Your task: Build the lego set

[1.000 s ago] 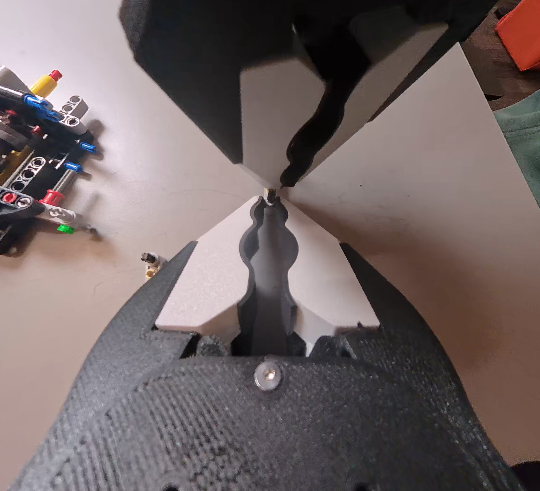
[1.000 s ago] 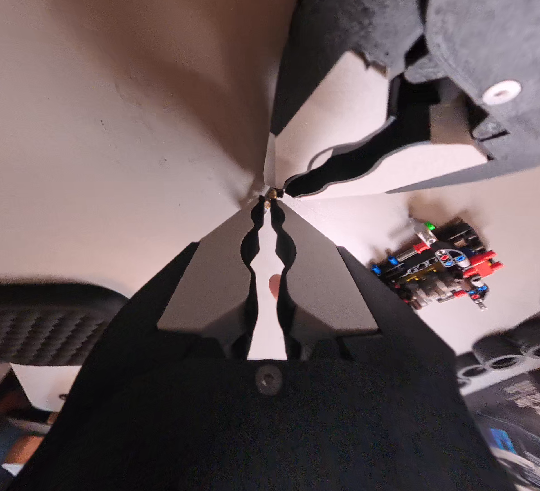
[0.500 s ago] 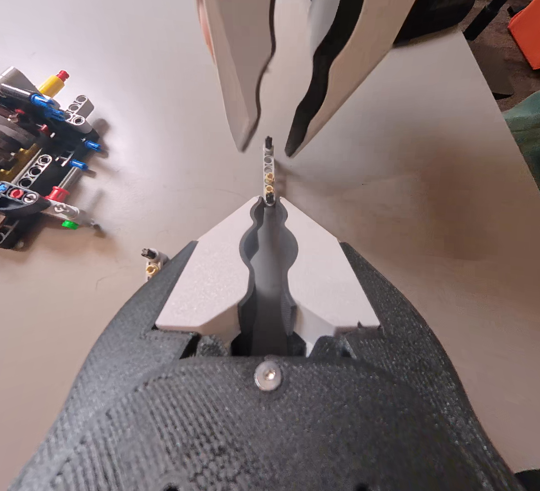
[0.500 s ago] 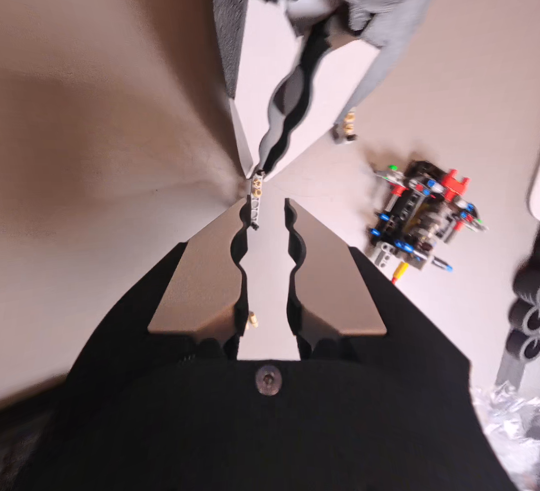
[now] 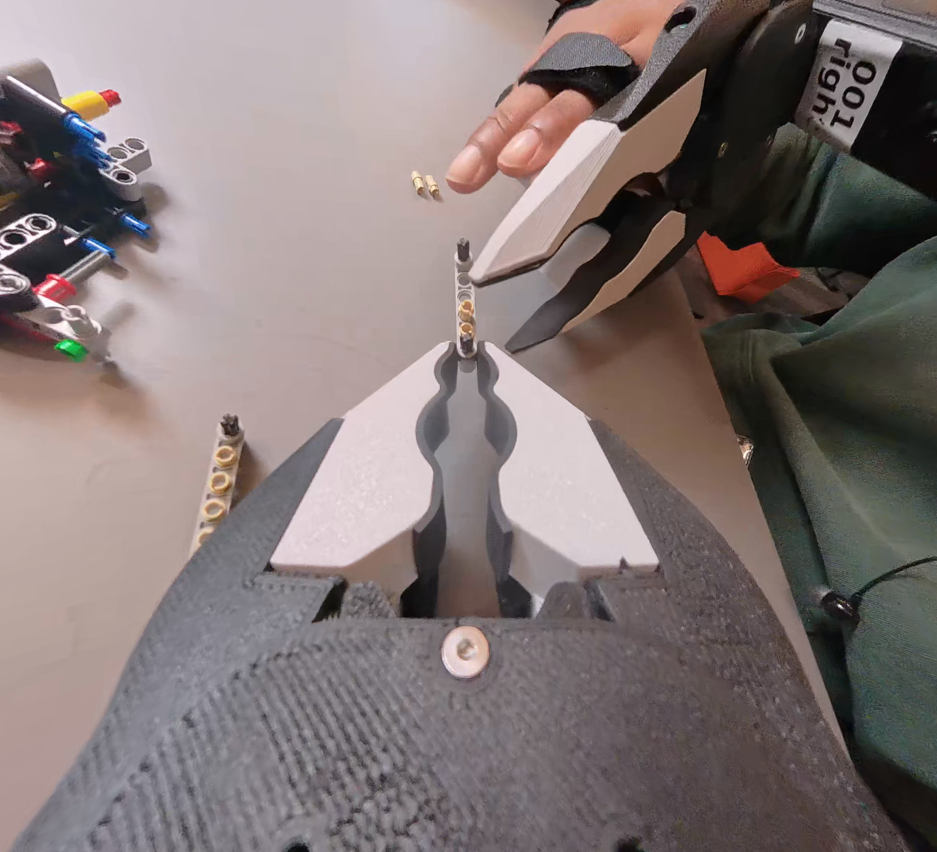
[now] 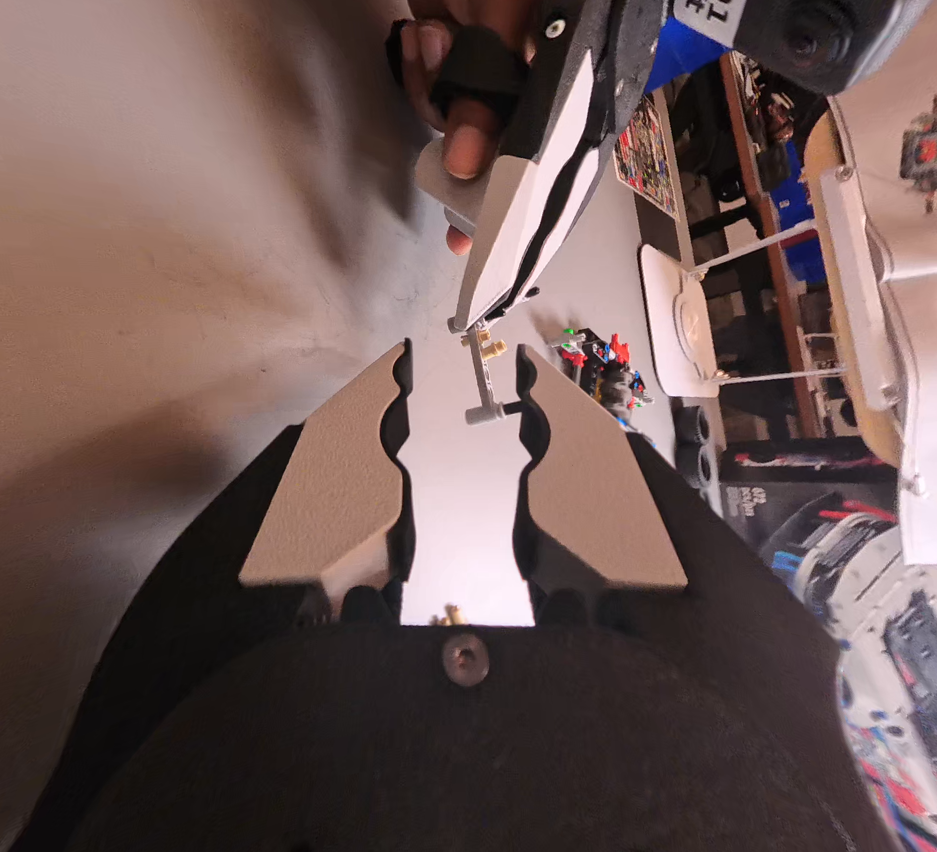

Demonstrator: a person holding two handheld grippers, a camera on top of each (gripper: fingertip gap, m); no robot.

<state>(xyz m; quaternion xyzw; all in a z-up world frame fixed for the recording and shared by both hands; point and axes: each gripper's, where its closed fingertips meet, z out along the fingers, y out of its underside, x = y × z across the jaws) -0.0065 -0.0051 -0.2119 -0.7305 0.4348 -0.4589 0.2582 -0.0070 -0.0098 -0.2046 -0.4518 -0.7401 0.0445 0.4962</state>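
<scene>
My left gripper (image 5: 466, 352) is shut on one end of a thin grey beam (image 5: 465, 290) that carries tan pins and a black pin at its far tip. It holds the beam above the table. My right gripper (image 6: 464, 350) is open and empty, and the beam (image 6: 481, 373) hangs just in front of its fingertips, apart from them. In the left wrist view the right gripper (image 5: 499, 313) sits to the right of the beam. In the right wrist view the left gripper (image 6: 464, 323) comes down from above. The partly built model (image 5: 50, 229) lies on the table at the left.
A second grey beam with tan pins (image 5: 219, 482) lies beside my left gripper. Two loose tan pins (image 5: 425, 182) lie farther out. In the right wrist view the model (image 6: 603, 368), black tyres (image 6: 694, 437), a white tray (image 6: 674, 320) and a set box (image 6: 811, 498) lie to the right. Left and right tips are no more than a few centimetres apart.
The right gripper has opened and drawn back from the left gripper's tip, leaving the beam in the left gripper. The left gripper has stayed shut and hardly moved.
</scene>
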